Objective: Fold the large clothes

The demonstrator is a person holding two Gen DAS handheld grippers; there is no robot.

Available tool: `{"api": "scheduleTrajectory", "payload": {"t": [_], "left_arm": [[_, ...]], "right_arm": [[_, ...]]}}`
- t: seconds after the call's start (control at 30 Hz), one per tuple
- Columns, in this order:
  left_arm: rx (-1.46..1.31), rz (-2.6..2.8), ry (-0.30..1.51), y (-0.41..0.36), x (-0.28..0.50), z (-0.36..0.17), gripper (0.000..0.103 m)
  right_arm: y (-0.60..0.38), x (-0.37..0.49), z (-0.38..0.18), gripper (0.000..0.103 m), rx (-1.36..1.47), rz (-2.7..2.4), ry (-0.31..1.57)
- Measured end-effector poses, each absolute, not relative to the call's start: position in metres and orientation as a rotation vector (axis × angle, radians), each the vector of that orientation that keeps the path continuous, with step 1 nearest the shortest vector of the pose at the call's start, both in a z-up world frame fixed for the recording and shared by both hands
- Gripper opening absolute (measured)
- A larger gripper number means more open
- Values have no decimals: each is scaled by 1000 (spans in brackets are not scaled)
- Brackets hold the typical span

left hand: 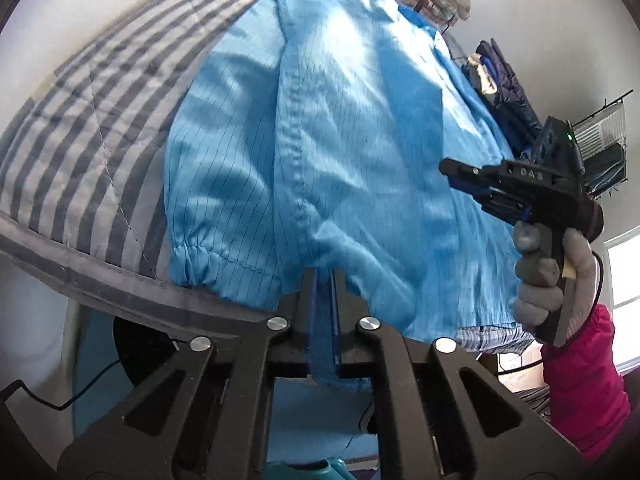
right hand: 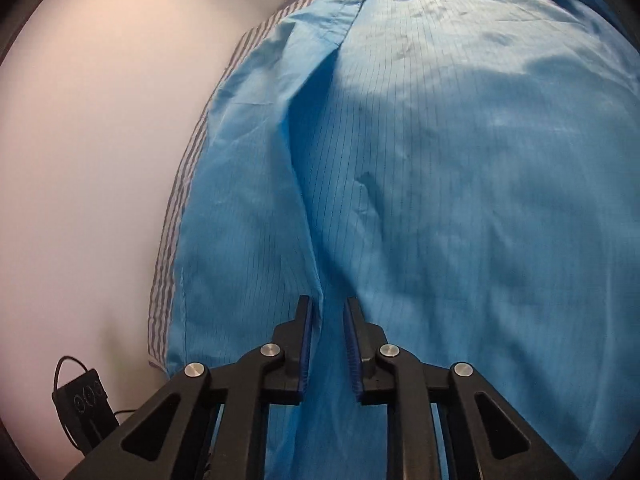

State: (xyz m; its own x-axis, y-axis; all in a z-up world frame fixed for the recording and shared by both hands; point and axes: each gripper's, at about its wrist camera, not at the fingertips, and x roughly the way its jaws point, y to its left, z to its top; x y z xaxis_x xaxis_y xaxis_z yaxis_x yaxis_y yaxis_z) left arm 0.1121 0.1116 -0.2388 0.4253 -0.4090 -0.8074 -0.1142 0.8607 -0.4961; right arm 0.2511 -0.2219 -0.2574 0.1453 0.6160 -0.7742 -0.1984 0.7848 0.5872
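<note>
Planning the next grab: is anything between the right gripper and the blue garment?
Nothing visible. The right gripper is open with the blue garment directly between and beyond its fingers. The left gripper is shut on the garment's edge.

A light blue garment (left hand: 340, 152) with thin dark pinstripes lies on a quilt (left hand: 80, 128) striped in grey and white. Both grippers, left (left hand: 324, 280) and right (right hand: 326, 312), are black with blue finger pads. Beside the garment, a hand (left hand: 548, 280) wears a pale grey glove below a bright pink sleeve (left hand: 580, 380). Dark navy clothes (left hand: 504, 84) hang behind the garment.
</note>
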Motion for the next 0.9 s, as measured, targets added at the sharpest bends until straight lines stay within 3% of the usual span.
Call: {"api": "scheduleTrajectory", "payload": {"t": [0.1,0.13,0.2,0.43,0.57,0.67,0.73,0.77,0.9], "left_arm": [[-536,-194,1091,114,109,-230,1],[-545,-197,1078,116,108,-227,1],[-556,-198,1063,119,108,-225,1],[-594,-162,1141,125,116,-241,5],[-568,-167,1146,114,122,-244,30],[-555,-155,1130,112,126,-244,30],[-563,-142,1130,112,129,-246,17],[-563,-134,1134,112,129,-246,6],[-563,-137,1102,115,124,-242,3]], "right_arm": [[-220,238,-242,34,362,679,1278],[-213,234,-241,47,340,686,1278],[-199,231,-242,48,282,700,1284],[-183,213,-256,20,246,725,1331],[-184,209,-260,11,242,727,1341],[-181,213,-262,9,248,725,1343],[-182,213,-264,9,243,724,1342],[-185,212,-264,8,243,726,1341],[-187,210,-265,4,248,741,1341]]}}
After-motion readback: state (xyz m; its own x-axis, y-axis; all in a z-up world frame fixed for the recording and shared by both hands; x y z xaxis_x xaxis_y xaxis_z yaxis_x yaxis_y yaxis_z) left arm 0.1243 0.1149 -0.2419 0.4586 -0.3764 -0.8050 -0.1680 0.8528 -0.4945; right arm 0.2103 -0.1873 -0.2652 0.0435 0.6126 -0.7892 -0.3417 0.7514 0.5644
